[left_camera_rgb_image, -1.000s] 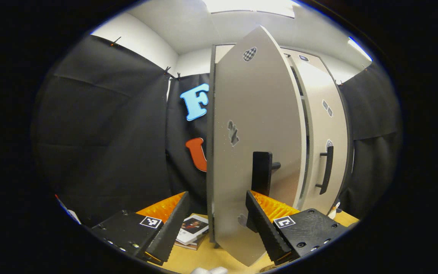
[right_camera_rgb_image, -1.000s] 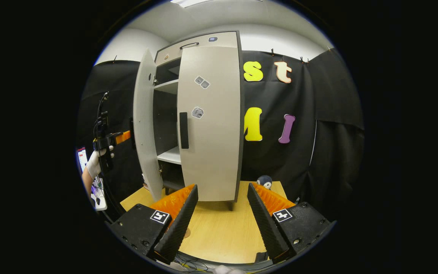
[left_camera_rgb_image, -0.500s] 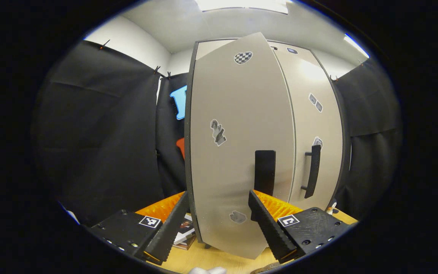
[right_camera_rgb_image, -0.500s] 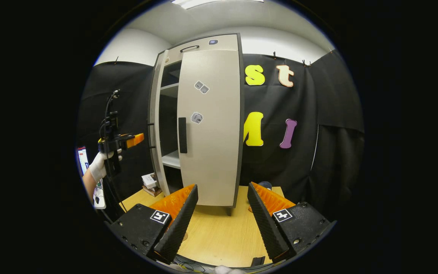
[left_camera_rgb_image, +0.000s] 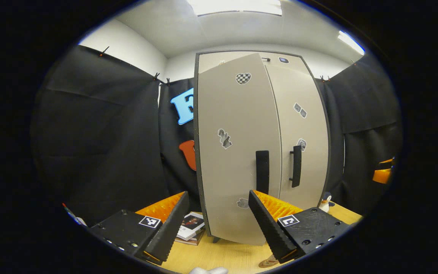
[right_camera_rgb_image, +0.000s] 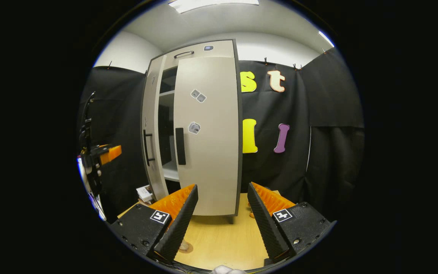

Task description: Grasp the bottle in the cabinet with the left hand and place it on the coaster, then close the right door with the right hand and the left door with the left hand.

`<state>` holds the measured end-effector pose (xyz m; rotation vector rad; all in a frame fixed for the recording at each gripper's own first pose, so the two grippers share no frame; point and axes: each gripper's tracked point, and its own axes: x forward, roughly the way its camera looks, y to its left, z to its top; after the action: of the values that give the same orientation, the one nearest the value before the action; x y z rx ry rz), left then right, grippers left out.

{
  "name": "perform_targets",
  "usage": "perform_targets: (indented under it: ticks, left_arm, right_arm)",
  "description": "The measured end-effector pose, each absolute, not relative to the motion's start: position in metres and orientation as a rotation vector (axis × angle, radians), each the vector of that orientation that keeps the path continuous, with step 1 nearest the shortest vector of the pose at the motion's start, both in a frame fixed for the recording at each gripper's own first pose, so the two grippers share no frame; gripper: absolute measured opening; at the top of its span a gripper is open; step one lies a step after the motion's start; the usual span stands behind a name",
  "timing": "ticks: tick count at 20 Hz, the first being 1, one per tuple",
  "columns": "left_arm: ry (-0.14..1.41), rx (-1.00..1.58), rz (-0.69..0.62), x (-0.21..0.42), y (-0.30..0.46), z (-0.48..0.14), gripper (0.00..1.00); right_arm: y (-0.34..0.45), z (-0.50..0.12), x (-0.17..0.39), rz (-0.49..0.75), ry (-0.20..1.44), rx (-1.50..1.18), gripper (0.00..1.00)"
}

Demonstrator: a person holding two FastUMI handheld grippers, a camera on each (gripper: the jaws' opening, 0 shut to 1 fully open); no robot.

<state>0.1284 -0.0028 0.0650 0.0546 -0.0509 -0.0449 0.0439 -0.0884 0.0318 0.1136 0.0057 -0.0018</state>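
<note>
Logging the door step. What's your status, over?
Both grippers open, left gripper and right gripper holding nothing. Right door shut. Left door ajar, a gap showing in the right gripper view. Nothing blocking its swing.

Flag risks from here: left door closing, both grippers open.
1. The left door is still ajar, a dark gap showing beside the shut right door; it may stop short of closing.
2. The left gripper is open and off the door, so nothing is pushing it.
3. Books lie beside the cabinet's left foot; a low sweep could hit them.
</note>
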Motion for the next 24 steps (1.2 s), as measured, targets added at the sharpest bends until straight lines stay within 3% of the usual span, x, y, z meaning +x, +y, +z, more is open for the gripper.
perform_targets:
  ticks: [12,24]
  left_arm:
    - [-0.019,0.048,-0.089,0.075,0.032,0.031,0.95]
    - [-0.024,0.056,-0.124,0.048,0.044,0.033,0.96]
  right_arm:
    - [-0.021,0.031,0.023,-0.064,-0.025,0.082,0.81]
    - [-0.012,0.026,0.001,-0.110,-0.026,0.068,0.81]
